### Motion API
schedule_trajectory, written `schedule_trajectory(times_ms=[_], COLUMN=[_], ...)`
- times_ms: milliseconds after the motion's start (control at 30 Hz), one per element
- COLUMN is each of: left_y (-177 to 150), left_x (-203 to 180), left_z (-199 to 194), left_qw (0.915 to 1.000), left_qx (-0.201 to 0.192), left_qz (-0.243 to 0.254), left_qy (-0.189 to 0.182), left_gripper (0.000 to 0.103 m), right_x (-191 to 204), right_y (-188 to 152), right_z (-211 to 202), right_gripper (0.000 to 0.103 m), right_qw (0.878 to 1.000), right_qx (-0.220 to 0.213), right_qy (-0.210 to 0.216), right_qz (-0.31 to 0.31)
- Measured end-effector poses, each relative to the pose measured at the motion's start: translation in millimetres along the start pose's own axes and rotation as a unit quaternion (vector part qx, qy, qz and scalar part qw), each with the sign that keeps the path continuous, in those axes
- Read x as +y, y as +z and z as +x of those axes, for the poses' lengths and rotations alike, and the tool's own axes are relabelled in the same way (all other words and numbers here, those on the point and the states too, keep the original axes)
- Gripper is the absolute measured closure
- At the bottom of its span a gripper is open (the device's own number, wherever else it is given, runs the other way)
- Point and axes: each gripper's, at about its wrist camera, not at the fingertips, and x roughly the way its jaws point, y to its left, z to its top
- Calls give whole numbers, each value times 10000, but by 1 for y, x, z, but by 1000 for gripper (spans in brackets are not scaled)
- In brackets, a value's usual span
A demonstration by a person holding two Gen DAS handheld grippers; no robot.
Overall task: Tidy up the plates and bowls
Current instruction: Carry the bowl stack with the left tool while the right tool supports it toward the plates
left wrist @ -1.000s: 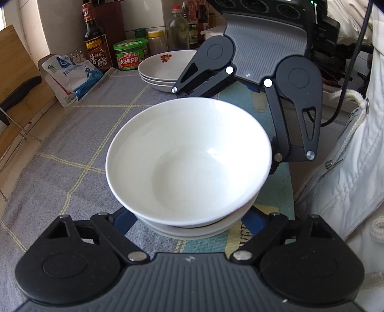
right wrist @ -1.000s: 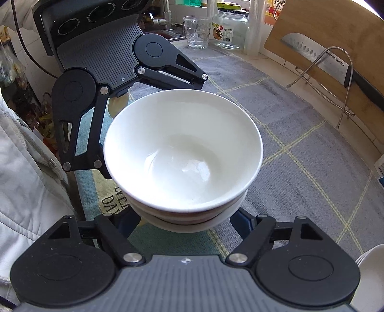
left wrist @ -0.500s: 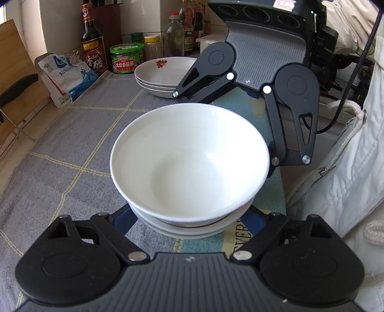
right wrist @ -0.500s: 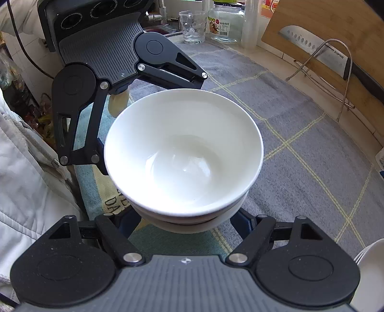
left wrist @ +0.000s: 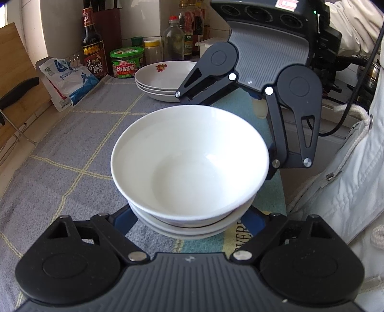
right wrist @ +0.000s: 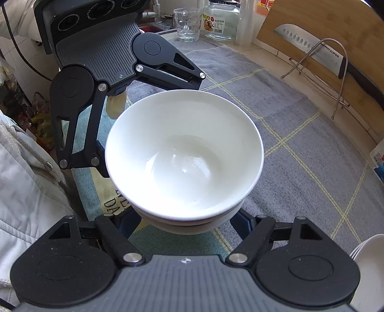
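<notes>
Both grippers bracket one stack of white bowls (left wrist: pixel 189 165) from opposite sides, over the grey checked cloth (left wrist: pixel 72 148). Left gripper (left wrist: pixel 189 219): jaws spread wide around the lower part of the stack, blue fingertips (left wrist: pixel 123 219) close beside the lower bowls on either side; contact is hidden under the top bowl's rim, so I cannot tell whether they press or merely flank. Right gripper (right wrist: pixel 186 222): same posture seen from its own camera, jaws wide, tips tucked under the overhanging rim of the stack (right wrist: pixel 184 153). In the left wrist view the right gripper (left wrist: pixel 249 79) reaches in from the far side, its linkage arms splayed along the far rim. Stack: top bowl nested in at least two lower ones, upright, rims roughly level. It sits near the counter's front edge, where a teal printed mat (left wrist: pixel 240 237) shows beneath, just beside the person's white jacket (left wrist: pixel 348 187). Room: bare cloth runs to the stack's left, out to the wooden cutting board (left wrist: pixel 14 79) and wire rack (right wrist: pixel 319 72) with the cleaver (right wrist: pixel 309 46). Farther back, well apart from the bowls, a stack of plates (left wrist: pixel 163 81) stands before the green-lidded jar (left wrist: pixel 126 62) and sauce bottles (left wrist: pixel 92 45). Right wrist view: a glass cup (right wrist: pixel 187 24) and jar (right wrist: pixel 220 22) at the far cloth edge.
</notes>
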Motion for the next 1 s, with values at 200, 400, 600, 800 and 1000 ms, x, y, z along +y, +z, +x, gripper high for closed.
schedule_trajectory(times_ms=[200, 400, 600, 800, 1000], left_y=[4, 22, 52, 84, 121], left_x=[-2, -6, -5, -5, -5], left_z=[-1, -6, 2, 25, 54], left_qw=[10000, 9999, 9993, 9987, 9981], left_qx=[38, -28, -152, -293, -420], left_qz=[-2, -55, -114, -77, 98], left_qy=[40, 160, 308, 421, 439], left_gripper=[12, 12, 12, 12, 12], right_x=[-2, -10, -30, -59, -86], right_y=[-1, -2, -11, -28, -52], right_z=[-5, -23, -44, -65, -87], right_gripper=[19, 19, 19, 19, 19], right_qw=[10000, 9999, 9995, 9989, 9982], right_qx=[-7, -77, -121, -151, -169], right_qy=[29, 20, -75, -236, -461], right_qz=[-14, -120, -276, -367, -332])
